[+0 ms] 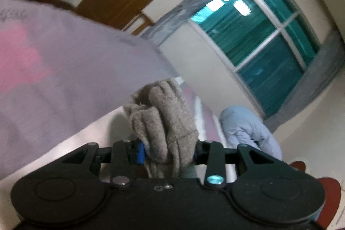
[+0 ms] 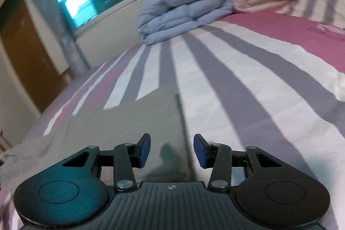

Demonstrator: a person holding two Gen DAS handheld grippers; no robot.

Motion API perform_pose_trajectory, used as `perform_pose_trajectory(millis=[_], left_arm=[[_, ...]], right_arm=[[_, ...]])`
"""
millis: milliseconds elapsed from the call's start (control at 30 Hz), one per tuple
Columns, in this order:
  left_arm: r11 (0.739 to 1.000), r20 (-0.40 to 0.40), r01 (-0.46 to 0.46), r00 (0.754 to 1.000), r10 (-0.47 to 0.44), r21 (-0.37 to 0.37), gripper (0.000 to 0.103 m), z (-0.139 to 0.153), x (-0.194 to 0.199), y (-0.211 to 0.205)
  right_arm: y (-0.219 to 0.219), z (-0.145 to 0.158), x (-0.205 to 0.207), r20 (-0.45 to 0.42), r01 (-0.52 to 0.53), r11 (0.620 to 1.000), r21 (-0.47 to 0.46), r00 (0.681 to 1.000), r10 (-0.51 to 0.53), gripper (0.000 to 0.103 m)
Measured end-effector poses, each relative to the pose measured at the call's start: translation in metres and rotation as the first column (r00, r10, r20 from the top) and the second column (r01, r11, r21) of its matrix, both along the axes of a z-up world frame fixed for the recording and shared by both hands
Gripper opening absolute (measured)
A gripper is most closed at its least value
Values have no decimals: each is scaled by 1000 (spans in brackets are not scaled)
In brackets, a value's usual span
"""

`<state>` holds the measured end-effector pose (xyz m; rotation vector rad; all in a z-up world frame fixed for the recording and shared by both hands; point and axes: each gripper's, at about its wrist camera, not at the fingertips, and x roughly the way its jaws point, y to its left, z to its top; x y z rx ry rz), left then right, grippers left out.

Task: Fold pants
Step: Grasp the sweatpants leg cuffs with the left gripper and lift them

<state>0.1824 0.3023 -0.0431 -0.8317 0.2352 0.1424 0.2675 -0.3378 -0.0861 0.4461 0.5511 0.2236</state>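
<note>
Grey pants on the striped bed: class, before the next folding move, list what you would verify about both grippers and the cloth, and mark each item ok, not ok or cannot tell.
1. Left gripper has a firm hold on the grey pants: ok, bunched cloth sits between its fingers.
2. Right gripper is free to take hold: ok, jaws apart, nothing between them.
3. Pants lie under the right gripper: ok, flat grey cloth is below it.
4. Flat part is smooth: cannot tell, blurred.
5. Blue folded duvet is away from the pants: ok.
6. Which part of the pants the left holds: cannot tell.
</note>
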Motion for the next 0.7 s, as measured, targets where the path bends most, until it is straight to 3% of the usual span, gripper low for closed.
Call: perform_pose_trajectory(millis=[133, 267, 433, 600, 700], left_arm=[[993, 45, 52, 997, -57, 108, 28, 41, 10, -41], [959, 36, 120, 990, -134, 255, 28, 66, 24, -105], [914, 5, 183, 980, -198, 363, 28, 71, 40, -185], [858, -38, 266, 960, -278, 439, 28, 69, 63, -253], [821, -71, 322, 942, -328, 472, 28, 62, 70, -290]], right_arm=[[-21, 7, -8, 2, 91, 994, 64, 996, -91, 44], [-35, 12, -11, 0, 130, 990, 62, 991, -131, 44], [-58, 20, -21, 30, 198, 979, 57, 979, -200, 44], [-93, 19, -22, -3, 278, 955, 107, 960, -279, 44], [-103, 26, -16, 55, 290, 957, 4, 956, -289, 44]])
